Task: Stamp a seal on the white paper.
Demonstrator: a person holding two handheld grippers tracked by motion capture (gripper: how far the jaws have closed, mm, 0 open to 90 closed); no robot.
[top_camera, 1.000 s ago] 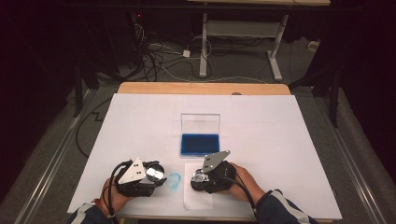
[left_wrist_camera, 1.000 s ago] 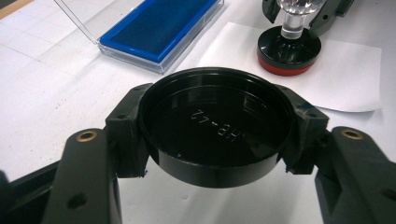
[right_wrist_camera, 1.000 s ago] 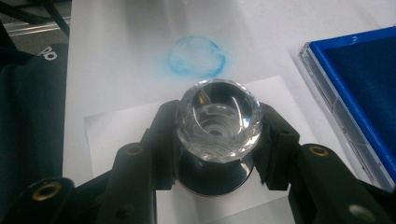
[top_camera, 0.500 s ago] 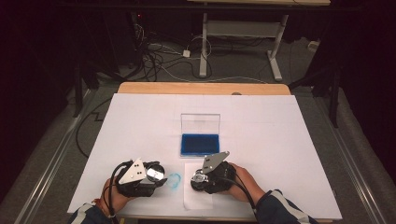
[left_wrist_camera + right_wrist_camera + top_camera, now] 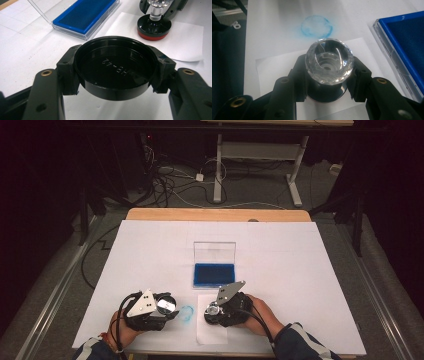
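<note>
Stamp (image 5: pixel 328 67) on paper (image 5: pixel 211 332), black cap (image 5: pixel 115 67) gripped, both unmoved since earlier.

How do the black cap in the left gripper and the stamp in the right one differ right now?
The cap is held off the table, hollow side up; the stamp stands base-down on the paper sheet. The cap is all black; the stamp has a clear faceted knob and a red rim. Both are round and clamped between fingers.

Brightly lit white worktop (image 5: pixel 300 270) from overhead, dark surroundings swallowing the floor. Soft, grainy high view. Glare on the crystal stamp knob (image 5: pixel 329 61); sheen across the black cap (image 5: pixel 115 66). Nearest tool edges blurred.
</note>
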